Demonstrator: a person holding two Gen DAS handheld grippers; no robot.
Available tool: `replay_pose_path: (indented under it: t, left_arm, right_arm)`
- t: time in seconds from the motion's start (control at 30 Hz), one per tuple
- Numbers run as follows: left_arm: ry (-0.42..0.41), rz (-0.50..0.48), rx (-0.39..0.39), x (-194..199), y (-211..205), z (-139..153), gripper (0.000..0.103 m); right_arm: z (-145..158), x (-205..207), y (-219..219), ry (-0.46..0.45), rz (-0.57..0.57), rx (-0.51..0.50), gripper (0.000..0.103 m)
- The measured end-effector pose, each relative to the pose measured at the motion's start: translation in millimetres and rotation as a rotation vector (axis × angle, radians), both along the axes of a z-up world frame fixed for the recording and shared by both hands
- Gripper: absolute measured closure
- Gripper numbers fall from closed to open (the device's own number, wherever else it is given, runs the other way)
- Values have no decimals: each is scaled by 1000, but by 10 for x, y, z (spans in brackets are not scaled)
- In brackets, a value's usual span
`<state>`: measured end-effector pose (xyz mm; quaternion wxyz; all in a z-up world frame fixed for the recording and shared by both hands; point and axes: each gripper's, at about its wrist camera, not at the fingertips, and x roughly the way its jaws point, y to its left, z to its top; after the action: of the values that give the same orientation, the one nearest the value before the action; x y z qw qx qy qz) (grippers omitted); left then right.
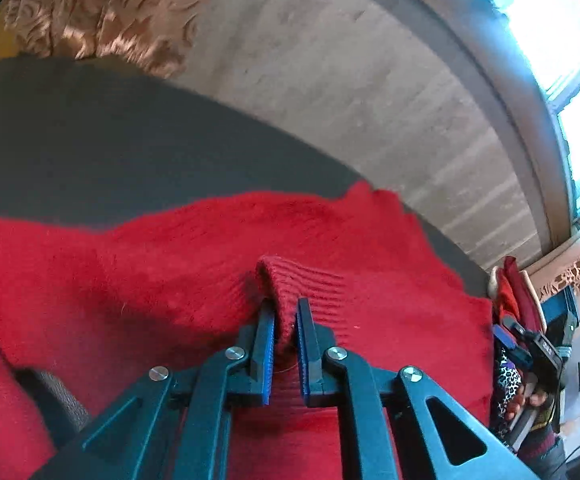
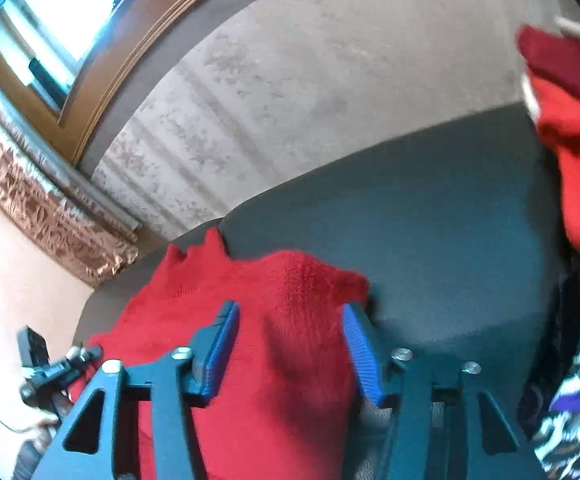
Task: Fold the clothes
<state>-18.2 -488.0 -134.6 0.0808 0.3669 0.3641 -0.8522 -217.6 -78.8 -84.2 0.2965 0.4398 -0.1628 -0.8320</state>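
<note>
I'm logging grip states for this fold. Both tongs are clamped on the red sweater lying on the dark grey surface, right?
Not quite. Only the left tongs are clamped, pinching a ribbed edge of the red sweater, as the left wrist view shows. In the right wrist view the right tongs stand open over the sweater, gripping nothing. The sweater does lie on the dark grey surface.

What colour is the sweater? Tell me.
Red; the sweater shows best in the left wrist view, on a dark grey surface.

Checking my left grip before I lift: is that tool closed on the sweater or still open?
Shut on it. The left tool pinches a ribbed fold of the red sweater tightly between its blue pads.
</note>
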Motion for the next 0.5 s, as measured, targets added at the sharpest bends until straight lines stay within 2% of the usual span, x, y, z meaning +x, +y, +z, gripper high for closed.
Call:
replay_pose_path:
  t: [0.2,0.3,0.37,0.4,0.43,0.47,0.5]
  left_arm:
    - [-50,12,44,14,-41,-130,87]
    - [-66,-7,32,20,36,-161,87]
    - [-66,-36,14,46,116,-127,93]
    - [-66,-53,6,54,154,-96,93]
    - [-66,-57,-1,66,172,-69,94]
    - [-66,-59,-8,79,186,-41,94]
    - [-62,-62,3,101,178,-33,94]
  right_arm:
    - [-96,289,357,-51,-33,-40,47]
    - [-120,441,312,-24,-18,36,47]
    - [-158,499,172,3,8,119,48]
    - [-185,511,84,20,15,178,56]
    - [-210,515,23,31,16,224,77]
    - [-236,512,-27,37,17,260,90]
    - [-263,510,-76,43,17,296,94]
